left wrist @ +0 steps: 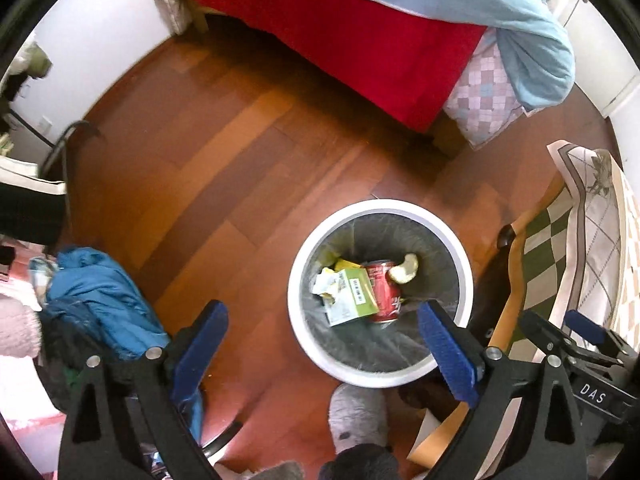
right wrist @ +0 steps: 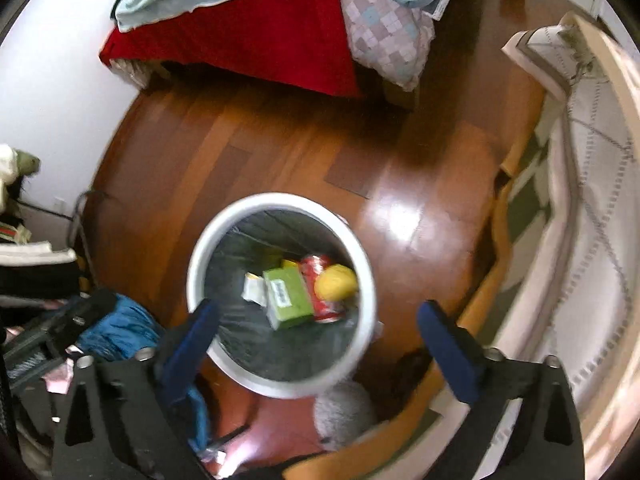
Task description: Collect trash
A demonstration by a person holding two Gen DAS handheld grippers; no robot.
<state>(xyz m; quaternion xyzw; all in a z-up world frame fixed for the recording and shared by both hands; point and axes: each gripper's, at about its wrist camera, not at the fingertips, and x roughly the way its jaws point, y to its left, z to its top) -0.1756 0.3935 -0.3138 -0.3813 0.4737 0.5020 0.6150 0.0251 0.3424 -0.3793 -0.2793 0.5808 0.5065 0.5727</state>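
Daylight fills both fisheye views, bending edges into a dark ring. A white glare patch on the floor (right wrist: 400, 216) lies ahead of the right gripper (right wrist: 318, 344). The right view is motion-blurred; the left is sharp, with shadow under the bed (left wrist: 360, 40).

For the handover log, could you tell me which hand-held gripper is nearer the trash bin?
Right, probably: the right hand-held gripper hangs over the trash bin; the left hand-held gripper hangs over its near-left edge.

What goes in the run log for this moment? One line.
left gripper: open, empty | right gripper: open, empty | bin: holds red can, green box, peel
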